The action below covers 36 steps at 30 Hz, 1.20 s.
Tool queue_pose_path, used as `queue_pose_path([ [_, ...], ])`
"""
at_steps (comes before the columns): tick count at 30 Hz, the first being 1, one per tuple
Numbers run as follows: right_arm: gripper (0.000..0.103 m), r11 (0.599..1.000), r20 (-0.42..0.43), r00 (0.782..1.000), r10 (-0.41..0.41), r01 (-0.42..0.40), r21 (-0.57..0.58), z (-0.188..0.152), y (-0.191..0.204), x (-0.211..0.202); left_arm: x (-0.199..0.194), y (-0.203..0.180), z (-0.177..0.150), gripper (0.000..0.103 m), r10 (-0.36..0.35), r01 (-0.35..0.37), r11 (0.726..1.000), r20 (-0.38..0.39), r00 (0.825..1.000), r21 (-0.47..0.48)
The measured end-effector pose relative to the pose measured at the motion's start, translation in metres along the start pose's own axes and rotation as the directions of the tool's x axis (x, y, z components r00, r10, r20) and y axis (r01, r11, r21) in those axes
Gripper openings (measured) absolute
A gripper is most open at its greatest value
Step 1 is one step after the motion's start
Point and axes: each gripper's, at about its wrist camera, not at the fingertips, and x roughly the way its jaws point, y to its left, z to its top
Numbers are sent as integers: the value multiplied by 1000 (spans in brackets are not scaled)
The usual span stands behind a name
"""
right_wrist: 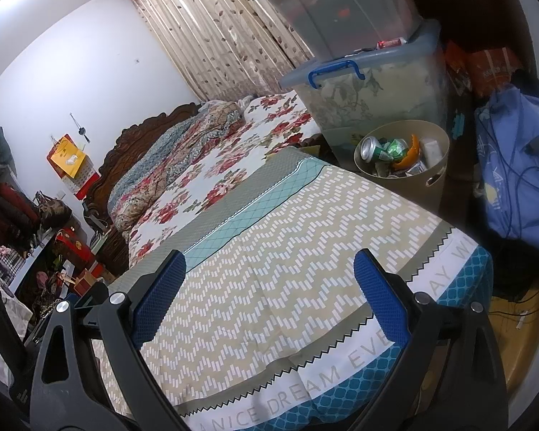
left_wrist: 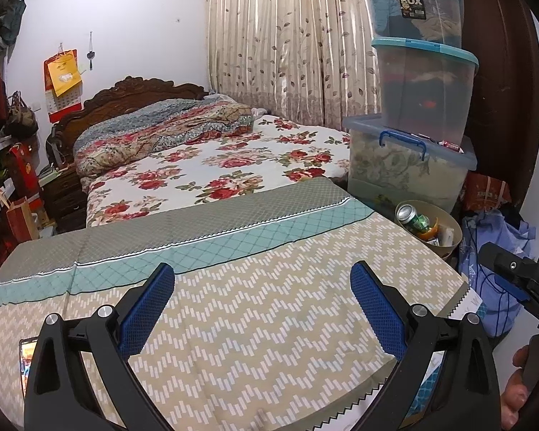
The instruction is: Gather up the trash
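Note:
A beige trash bin (left_wrist: 449,239) stands on the floor beyond the far right corner of a zigzag-patterned cloth surface (left_wrist: 269,309). It holds a green drink can (left_wrist: 411,218), orange peel (left_wrist: 433,230) and paper scraps. In the right wrist view the bin (right_wrist: 427,183) shows the can (right_wrist: 377,149) and the peel (right_wrist: 409,152) too. My left gripper (left_wrist: 262,305) is open and empty above the cloth. My right gripper (right_wrist: 269,287) is open and empty above the cloth (right_wrist: 287,269), and its body shows at the right edge of the left wrist view (left_wrist: 521,276).
A bed with a floral sheet (left_wrist: 233,165) lies beyond the cloth surface. Stacked plastic storage boxes (left_wrist: 420,82) stand behind the bin. A blue bag with cables (right_wrist: 514,179) sits to the right. Shelves with bags (left_wrist: 14,186) line the left. A phone (left_wrist: 28,362) lies at the cloth's left.

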Motion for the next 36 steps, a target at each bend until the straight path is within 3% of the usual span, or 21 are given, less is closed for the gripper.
queue_pose_path([
  [36, 94, 1000, -7, 1000, 2, -2, -6, 2, 0, 2, 1, 0, -2, 94, 71, -71, 997, -15, 997, 4],
])
